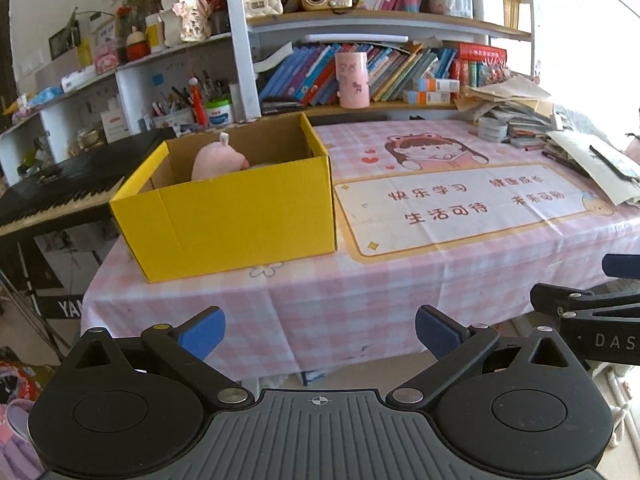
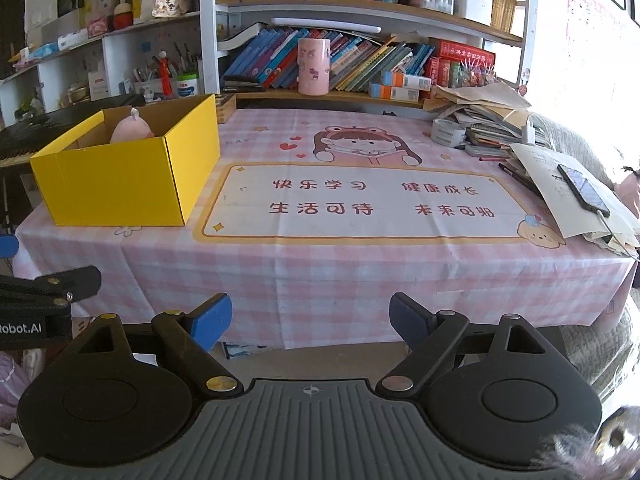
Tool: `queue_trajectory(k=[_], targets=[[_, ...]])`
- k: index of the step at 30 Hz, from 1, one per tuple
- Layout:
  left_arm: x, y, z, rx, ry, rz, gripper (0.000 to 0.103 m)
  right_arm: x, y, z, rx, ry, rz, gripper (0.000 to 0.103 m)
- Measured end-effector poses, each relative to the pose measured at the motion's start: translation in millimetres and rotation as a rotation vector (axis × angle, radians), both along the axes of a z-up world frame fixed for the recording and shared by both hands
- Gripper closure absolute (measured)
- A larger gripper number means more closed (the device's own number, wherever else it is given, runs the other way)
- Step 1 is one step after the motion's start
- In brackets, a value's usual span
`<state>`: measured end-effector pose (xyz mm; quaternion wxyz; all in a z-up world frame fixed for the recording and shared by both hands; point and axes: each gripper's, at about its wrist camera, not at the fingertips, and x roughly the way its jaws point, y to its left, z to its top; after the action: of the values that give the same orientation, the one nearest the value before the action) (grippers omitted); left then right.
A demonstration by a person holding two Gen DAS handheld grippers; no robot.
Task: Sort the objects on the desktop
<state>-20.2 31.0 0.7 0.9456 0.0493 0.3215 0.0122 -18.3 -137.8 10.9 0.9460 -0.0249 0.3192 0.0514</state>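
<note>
A yellow cardboard box stands open on the left of the table, with a pink plush toy inside it. The box and the toy also show in the right wrist view. My left gripper is open and empty, held off the table's front edge. My right gripper is open and empty, also in front of the table. The right gripper's fingers show at the right edge of the left wrist view. The left gripper's fingers show at the left edge of the right wrist view.
A pink checked cloth with a printed mat covers the table. Stacked papers and books, a tape roll, pens and a phone lie at the right. A bookshelf with a pink cup stands behind. A keyboard piano stands left.
</note>
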Motion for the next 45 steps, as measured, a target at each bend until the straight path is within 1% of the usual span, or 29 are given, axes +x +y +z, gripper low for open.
queue_trajectory(k=[20,34,45], targets=[[5,3,-3,-0.013,0.019,-0.01,0.0,3,1,-2,-0.006,0.013,0.007,0.017],[12,12,-6,-0.028,0.026,-0.002,0.0,17,8,-5,-0.01,0.027,0.002,0.017],[21,19,-8,-0.038,0.036,0.002,0.0,27,19,-5,-0.033,0.034,0.03,0.017]])
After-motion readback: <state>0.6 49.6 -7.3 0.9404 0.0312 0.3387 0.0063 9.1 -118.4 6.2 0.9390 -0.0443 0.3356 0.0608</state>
